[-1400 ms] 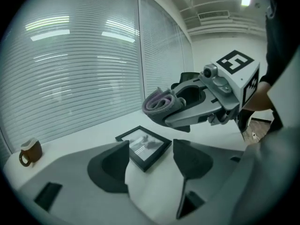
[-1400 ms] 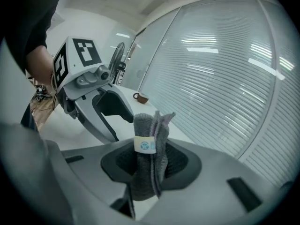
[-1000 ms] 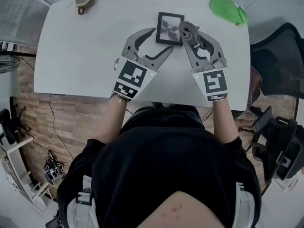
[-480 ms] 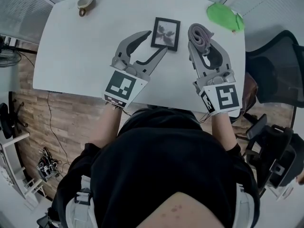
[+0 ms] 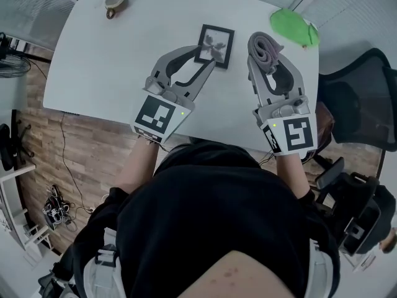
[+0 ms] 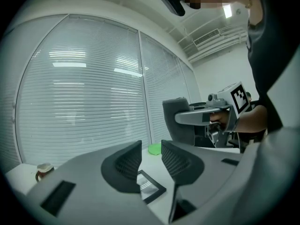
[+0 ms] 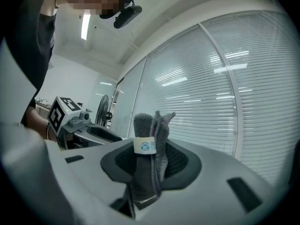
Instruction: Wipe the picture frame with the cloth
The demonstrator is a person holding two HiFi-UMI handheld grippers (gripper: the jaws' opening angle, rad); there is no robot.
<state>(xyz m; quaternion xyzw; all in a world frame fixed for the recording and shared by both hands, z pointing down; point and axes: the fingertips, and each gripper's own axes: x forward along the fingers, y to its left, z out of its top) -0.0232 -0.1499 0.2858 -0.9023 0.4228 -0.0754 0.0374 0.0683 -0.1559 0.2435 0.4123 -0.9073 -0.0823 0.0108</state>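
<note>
The right gripper (image 5: 267, 56) is clenched on the grey cloth (image 5: 263, 44), a rolled bundle with a paper band round it that stands up out of the jaws. It looks soft and light, so it should squash flat under pressure and drape over edges, but a loose fold could slip free if the grip eases. Beside it, the left gripper (image 5: 205, 56) has just been closing its jaws, yet a gap shows between the pads and nothing is in it; it holds nothing. Just past its tips the picture frame (image 5: 216, 45) lies flat on the white table (image 5: 105, 67), glass side up, its near left corner right by the jaws. It looks thin, stiff and light — likely to skate on the smooth top when wiped, and the glass is fragile. The dark border at an edge or corner seems the safe place to pin it. Farther off, by the table's right corner, lies a green thing (image 5: 294, 26).
</note>
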